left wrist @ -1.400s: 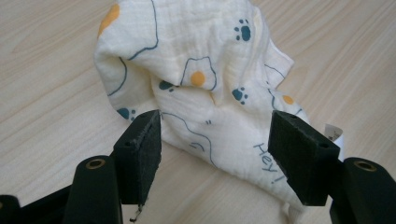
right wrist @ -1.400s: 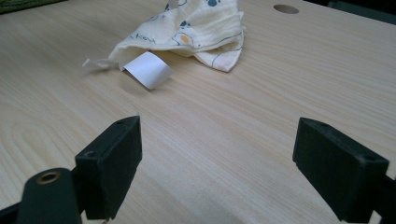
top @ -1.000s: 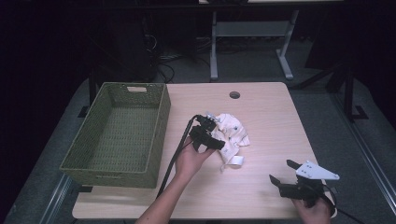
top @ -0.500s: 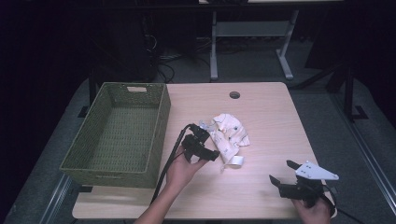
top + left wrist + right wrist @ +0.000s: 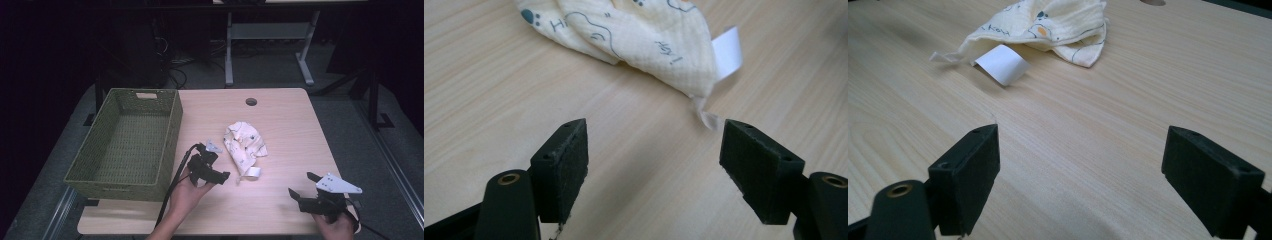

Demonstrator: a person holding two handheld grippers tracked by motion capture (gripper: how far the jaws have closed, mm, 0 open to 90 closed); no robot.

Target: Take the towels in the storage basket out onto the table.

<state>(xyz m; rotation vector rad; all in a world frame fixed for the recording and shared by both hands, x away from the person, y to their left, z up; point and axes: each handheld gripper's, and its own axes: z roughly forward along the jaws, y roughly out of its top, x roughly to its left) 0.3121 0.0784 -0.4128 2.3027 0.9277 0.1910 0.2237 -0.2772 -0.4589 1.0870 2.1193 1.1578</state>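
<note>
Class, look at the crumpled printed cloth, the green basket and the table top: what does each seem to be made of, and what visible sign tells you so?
Printed cloth: soft cream woven fabric, probably cotton; fine waffle texture, folds, a white label.
Green basket: looks like woven plastic or paper cord, matte; regular mesh walls.
Table top: pale wood or wood-look laminate, smooth; straight grain lines.

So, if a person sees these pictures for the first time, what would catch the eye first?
Probably the crumpled cream cloth with printed drawings and a white label, lying near the middle of the pale wooden table. Next, the big green woven basket, standing with nothing inside at the table's left side. The left gripper sits open just beside the cloth, not touching it.
</note>
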